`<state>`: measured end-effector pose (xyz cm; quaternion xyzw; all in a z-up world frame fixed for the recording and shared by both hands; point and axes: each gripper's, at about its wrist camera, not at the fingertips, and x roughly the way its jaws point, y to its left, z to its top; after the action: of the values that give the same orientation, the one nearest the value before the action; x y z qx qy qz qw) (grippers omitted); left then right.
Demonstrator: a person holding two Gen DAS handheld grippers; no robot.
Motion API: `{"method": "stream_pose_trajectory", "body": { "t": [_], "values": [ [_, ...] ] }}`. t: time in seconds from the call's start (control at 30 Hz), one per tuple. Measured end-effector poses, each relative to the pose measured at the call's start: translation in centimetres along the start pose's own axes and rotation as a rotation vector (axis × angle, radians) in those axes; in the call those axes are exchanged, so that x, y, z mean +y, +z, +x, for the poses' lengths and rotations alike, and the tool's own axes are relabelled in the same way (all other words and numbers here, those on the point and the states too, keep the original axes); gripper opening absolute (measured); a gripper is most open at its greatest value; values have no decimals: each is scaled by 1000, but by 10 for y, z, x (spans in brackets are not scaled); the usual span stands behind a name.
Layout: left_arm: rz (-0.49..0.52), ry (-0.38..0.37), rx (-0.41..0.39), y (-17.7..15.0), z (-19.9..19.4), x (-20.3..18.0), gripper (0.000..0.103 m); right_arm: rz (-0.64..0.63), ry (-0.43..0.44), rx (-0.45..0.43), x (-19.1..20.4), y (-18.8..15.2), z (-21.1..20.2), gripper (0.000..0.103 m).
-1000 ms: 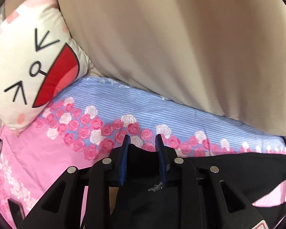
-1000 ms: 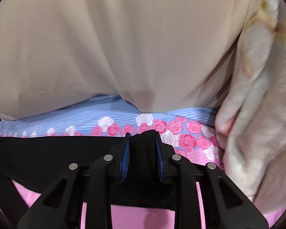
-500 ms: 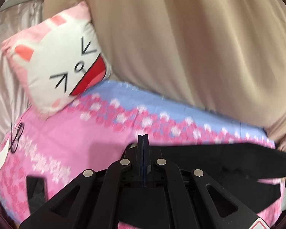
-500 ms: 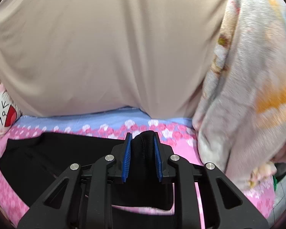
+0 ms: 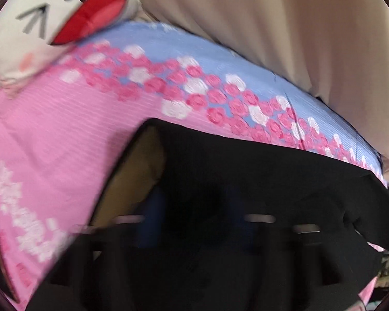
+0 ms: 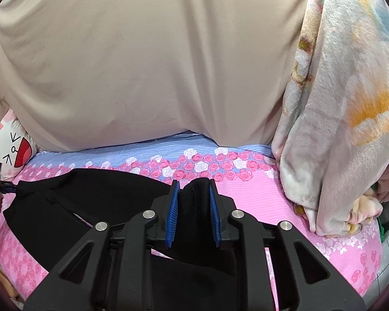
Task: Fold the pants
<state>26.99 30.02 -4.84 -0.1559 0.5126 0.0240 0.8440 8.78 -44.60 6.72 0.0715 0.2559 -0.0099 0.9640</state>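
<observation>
Pants (image 6: 90, 207) lay black and half spread across the near part of the pink flowered sheet (image 6: 259, 207). One bunched edge stood pinched between the blue pads of my right tongs (image 6: 193, 184), which were closed on it. My left tongs (image 6: 5, 188) sat at the far-left corner of the cloth with their pads drawn together. That wrist's own view was too smeared for me to tell whether they truly had fabric. If they had none, I judged that pulling the fold over would drag one side only and leave the legs skewed. The thick wad in my right grip might also slip out. The cat pillow (image 6: 13, 147) to the left and the fleece blanket (image 6: 337, 129) hanging at the right could snag a wide sweep.
</observation>
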Motion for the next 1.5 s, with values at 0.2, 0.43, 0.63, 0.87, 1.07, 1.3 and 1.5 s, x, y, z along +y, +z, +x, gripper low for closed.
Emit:
{"method": "stream_pose_trajectory", "body": {
  "t": [0.2, 0.43, 0.63, 0.87, 1.07, 1.3, 1.5],
  "values": [
    [7, -197, -120, 9, -62, 1, 3, 0, -3, -5, 0, -2, -4, 21],
    [55, -326, -254, -14, -174, 27, 3, -36, 6, -38, 4, -14, -31, 21],
    [75, -253, -179, -51, -179, 69, 5, -39, 11, 6, -20, -61, -53, 21],
    [-24, -98, 31, -94, -84, 121, 6, 96, 3, 147, -62, -150, -38, 21],
    [-62, -94, 0, -86, -71, 119, 8, 193, 12, 191, -83, -181, -23, 21],
    [-15, 31, 12, -86, -74, 112, 26, 231, -1, 231, -100, -189, -24, 53],
    [-127, 184, -58, -92, -103, 137, 47, 420, 52, 71, -138, -192, -83, 64]
  ]
}}
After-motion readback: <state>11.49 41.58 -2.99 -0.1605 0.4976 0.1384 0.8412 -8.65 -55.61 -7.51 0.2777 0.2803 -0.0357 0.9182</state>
